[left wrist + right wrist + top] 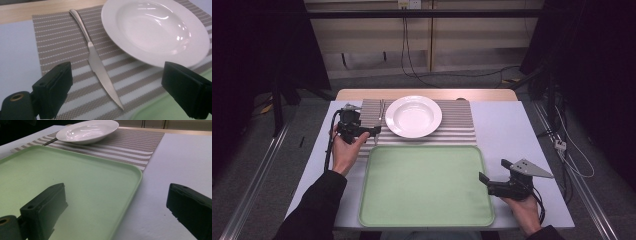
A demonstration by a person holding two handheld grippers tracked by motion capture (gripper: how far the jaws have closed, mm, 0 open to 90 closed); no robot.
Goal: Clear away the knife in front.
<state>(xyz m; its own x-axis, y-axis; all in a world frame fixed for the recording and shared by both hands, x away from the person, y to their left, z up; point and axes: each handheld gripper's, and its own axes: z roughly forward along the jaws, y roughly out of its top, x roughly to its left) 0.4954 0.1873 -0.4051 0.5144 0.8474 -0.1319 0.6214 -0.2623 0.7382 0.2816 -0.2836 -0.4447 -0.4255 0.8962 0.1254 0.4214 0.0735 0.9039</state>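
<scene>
On the left side of the table, the left gripper (pixel 374 131) is hovering over the striped placemat (pixel 457 125), its jaws standing wide apart with nothing between them. Seen from the left gripper view, those jaws are framing the knife (pixel 98 62), which is lying flat on the placemat just beside the white plate (pixel 155 30), apart from its rim, handle pointing away and serrated tip pointing toward the green tray (pixel 162 112). The knife is looking like solid metal: stiff, fairly light, smooth and likely slippery, and lying so low on the woven mat that there is little edge to get under. The handle, rounder and thicker than the blade, is probably offering the surest hold; pinching across it near where it is meeting the blade should be keeping the knife from swinging. The blade itself is thin and tapered, so a grip there is likely to slide.

Moving rightward, the plate (pixel 413 116) is sitting empty in the middle of the placemat, and the tray (pixel 427 185) is lying bare in front of it, nearer the person.

At the far right, the right gripper (pixel 489 176) is resting in the person's hand by the tray's right edge, its jaws also spread and holding nothing
</scene>
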